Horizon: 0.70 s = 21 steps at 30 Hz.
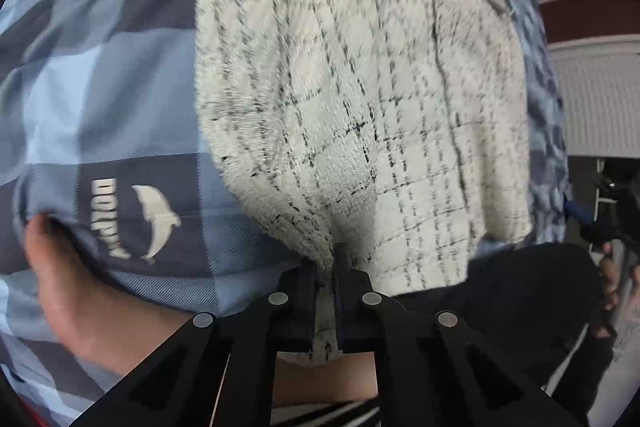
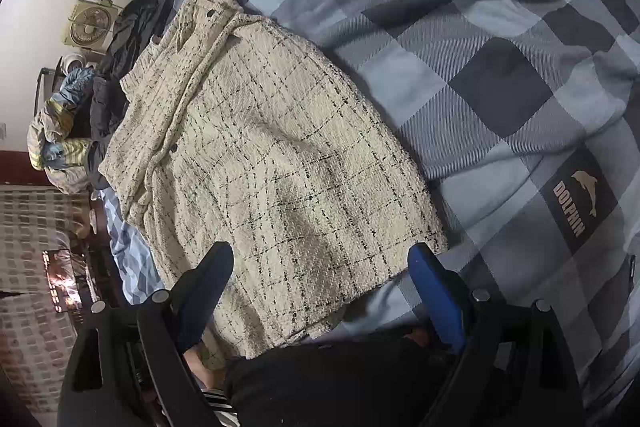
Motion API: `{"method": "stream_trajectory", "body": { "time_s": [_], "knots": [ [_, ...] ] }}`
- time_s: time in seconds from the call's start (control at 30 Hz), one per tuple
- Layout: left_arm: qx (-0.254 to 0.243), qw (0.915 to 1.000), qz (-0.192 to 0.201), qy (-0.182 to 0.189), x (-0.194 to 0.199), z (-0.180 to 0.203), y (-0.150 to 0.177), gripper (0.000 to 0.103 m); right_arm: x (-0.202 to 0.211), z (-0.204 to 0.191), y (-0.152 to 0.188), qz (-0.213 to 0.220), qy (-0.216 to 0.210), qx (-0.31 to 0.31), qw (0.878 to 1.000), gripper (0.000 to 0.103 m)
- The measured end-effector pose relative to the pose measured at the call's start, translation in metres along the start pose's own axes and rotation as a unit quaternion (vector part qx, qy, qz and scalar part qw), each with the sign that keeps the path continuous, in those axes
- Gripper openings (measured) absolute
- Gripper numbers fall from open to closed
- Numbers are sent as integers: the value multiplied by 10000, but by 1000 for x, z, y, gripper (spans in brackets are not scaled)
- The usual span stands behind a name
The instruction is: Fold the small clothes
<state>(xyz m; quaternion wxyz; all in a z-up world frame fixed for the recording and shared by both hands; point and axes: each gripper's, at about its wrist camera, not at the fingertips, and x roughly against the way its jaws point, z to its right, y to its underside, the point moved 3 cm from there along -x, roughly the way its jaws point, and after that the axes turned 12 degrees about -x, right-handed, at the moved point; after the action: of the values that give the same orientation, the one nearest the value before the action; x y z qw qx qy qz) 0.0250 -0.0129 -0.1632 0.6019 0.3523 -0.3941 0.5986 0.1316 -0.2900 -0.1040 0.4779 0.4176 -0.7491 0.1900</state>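
**Left gripper pinches skirt hem, right gripper hangs wide**

I see a cream tweed skirt point(image 2: 256, 163) with thin black check lines lying flat on a blue and grey checked bedsheet point(image 2: 500, 75). The waistband end, with dark buttons, points to the far side of the bed; the hem lies nearest to me.

My left gripper point(image 1: 326, 267) is clamped tight on the near edge of the skirt: in the left wrist view the cloth bunches up into a ridge between the two black fingers and a strip of it shows below the tips. No gap left between the jaws beyond the fabric itself.

My right gripper point(image 2: 320, 267) sits over the hem with its jaws spread wide. One black finger point(image 2: 208, 279) is over the cloth, the blue-padded finger point(image 2: 436, 291) is just past the skirt's corner, over the sheet. I see nothing gripped between them; whether the tips touch the fabric, I cannot tell.

A bare foot point(image 1: 68, 283) rests on the sheet at the left of the left wrist view, next to a DOLPHIN logo patch point(image 1: 132, 219). Dark clothing on the person fills the bottom of both views.

Past the skirt's far end lies a dark garment point(image 2: 132, 39), then a heap of mixed clothes point(image 2: 60, 131) and a small fan point(image 2: 90, 25) by the wall.
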Motion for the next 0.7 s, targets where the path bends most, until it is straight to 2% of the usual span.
{"method": "stream_trajectory", "body": {
  "time_s": [0.1,0.2,0.3,0.37,0.43,0.5,0.57,0.63,0.7],
  "knots": [
    [46,9996,282,22,44,-9,10,6,-1,4,-1,-78,-144,-132,9998,87],
    [-17,9984,558,23,78,-12,7,6,-3,4,-1,-243,-288,-132,9992,87],
    [-93,9970,761,113,92,-15,10,6,-10,-2,1,-532,-268,23,9982,87],
    [41,9957,927,52,95,-22,13,6,-19,-4,1,-860,-192,73,9961,87],
    [88,9930,1169,-149,108,-28,12,6,-29,-5,-1,-1252,89,318,9916,87],
    [76,9903,1319,-421,110,-29,9,6,-33,-7,-9,-1198,662,876,9867,87],
    [5,9921,1160,-470,103,-26,7,6,-38,-3,-16,-1131,1074,1290,9793,87],
    [-26,9932,1055,-490,99,-27,7,6,-50,7,-20,-1277,1349,1441,9720,86],
    [31,9941,1030,-348,98,-29,5,6,-68,20,-21,-1672,1497,1389,9645,76]
  ]
}}
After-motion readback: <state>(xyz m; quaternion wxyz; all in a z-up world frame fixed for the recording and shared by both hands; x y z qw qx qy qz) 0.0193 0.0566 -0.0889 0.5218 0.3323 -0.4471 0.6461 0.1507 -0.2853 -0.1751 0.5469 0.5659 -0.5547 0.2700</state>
